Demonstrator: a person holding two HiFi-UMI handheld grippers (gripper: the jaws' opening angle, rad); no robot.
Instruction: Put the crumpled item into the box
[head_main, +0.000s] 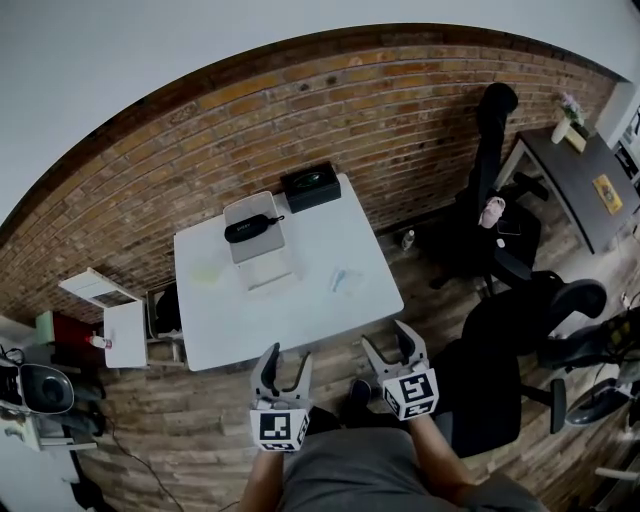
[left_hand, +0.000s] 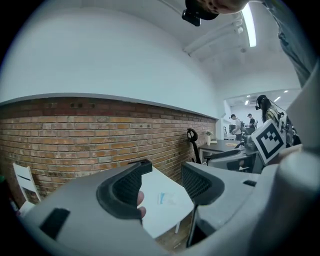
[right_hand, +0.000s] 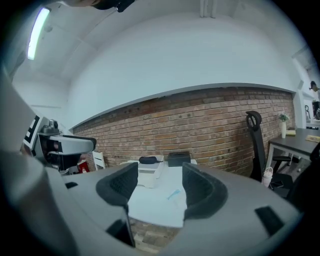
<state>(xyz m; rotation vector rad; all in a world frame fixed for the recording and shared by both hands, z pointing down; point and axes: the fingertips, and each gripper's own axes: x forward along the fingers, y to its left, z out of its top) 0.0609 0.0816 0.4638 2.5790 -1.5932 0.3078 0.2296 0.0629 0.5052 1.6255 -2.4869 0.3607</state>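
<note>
1. Head view puts the left gripper and right gripper nearest, off the table's near edge. Both have their jaws spread and hold nothing.
2. On the white table the crumpled item lies loose, outside any container.
3. Left of it and further back, a white box carries a black pouch on top.
4. Farthest, a black box sits at the back edge.

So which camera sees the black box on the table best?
The head view: it looks down on the whole black box at the far edge of the white table. The right gripper view shows it small and far off, front side only. The left gripper view does not show it.
</note>
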